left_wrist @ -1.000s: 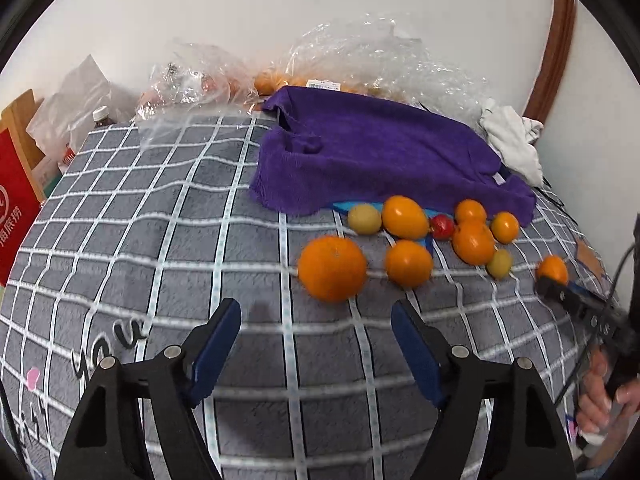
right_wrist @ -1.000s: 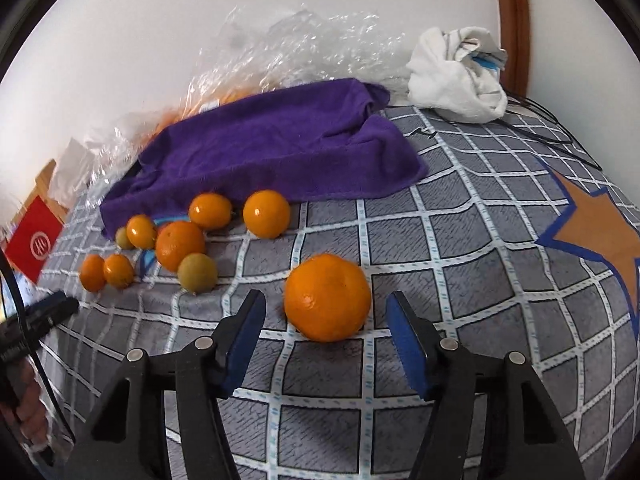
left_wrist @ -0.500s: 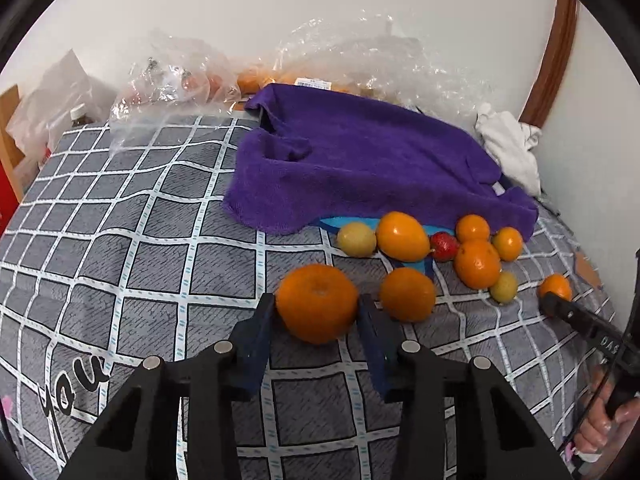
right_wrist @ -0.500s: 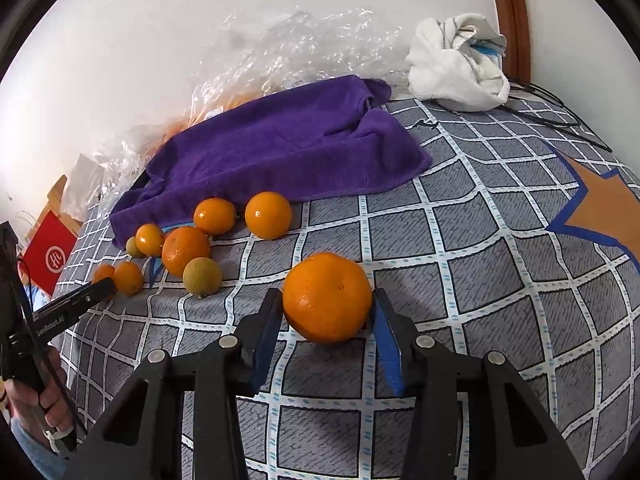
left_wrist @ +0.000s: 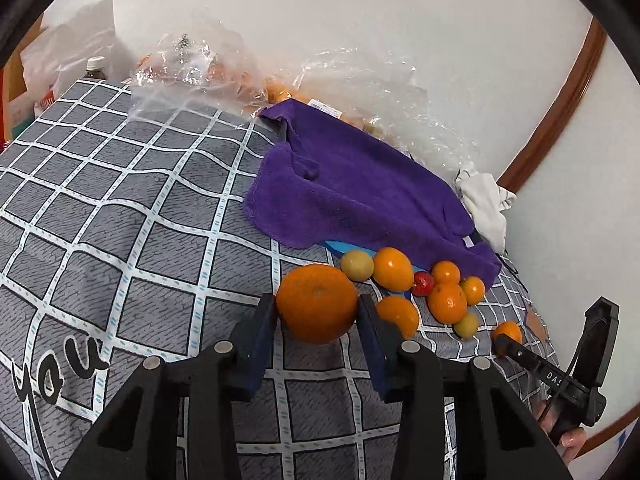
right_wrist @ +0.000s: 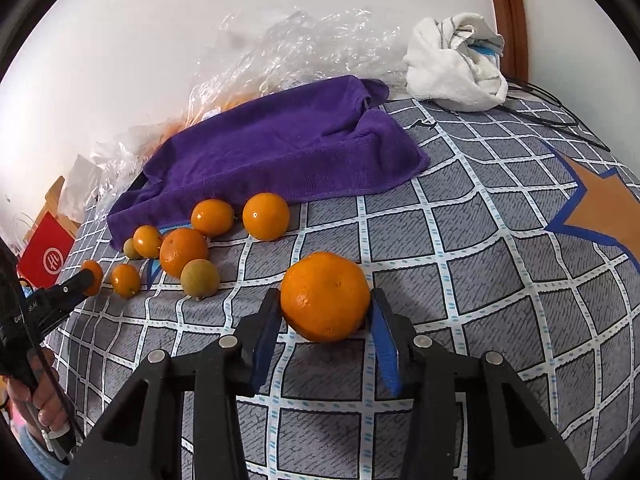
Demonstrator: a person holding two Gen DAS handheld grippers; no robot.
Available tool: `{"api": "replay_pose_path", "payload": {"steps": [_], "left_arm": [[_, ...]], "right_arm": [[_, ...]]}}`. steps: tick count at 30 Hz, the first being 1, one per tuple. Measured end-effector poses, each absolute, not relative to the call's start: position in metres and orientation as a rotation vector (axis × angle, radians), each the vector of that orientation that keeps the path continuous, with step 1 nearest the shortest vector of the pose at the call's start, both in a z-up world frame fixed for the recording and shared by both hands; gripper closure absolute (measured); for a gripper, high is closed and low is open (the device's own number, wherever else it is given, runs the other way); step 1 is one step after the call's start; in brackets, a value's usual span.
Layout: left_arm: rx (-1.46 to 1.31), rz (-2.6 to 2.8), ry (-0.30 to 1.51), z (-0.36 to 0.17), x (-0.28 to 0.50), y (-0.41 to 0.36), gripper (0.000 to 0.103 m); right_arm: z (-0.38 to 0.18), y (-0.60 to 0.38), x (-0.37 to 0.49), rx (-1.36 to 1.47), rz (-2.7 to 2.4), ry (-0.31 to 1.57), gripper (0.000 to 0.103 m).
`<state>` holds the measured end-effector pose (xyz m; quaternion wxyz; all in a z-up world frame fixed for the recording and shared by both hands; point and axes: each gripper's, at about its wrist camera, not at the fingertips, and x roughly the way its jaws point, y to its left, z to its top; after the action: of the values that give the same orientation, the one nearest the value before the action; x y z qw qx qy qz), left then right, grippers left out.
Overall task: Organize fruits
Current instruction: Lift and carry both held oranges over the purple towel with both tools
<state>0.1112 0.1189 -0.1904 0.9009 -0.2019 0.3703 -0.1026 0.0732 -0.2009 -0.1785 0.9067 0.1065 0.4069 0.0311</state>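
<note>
Both grippers have closed since a second ago. The left gripper now clamps a large dimpled orange above the checked cover; the right gripper clamps another orange. Beyond lie smaller fruits in a loose cluster, then the purple towel.

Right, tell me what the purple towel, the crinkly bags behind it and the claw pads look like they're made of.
Purple towel: soft fuzzy cloth, likely microfiber; matte nap, limp folds.
Bags: thin clear plastic film; glossy creases, orange fruit showing through.
Pads on the right claw: blue, matte, probably rubber or foam; the look leaves it open.
</note>
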Motion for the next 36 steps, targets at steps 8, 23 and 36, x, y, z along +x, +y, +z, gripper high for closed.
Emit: {"api": "replay_pose_path", "payload": {"steps": [8, 23, 36], "left_arm": [[-0.401, -0.208, 0.754, -0.188, 0.110, 0.117, 0.064], [-0.353, -0.155, 0.768, -0.160, 0.101, 0.126, 0.064], [-0.310, -0.142, 0.710, -0.064, 0.192, 0.118, 0.064]], "right_arm": [[-0.175, -0.206, 0.067, 0.256, 0.072, 0.803, 0.061], [-0.137, -0.227, 0.073, 0.240, 0.034, 0.789, 0.061], [-0.036, -0.211, 0.169, 0.168, 0.106, 0.627, 0.061]]}}
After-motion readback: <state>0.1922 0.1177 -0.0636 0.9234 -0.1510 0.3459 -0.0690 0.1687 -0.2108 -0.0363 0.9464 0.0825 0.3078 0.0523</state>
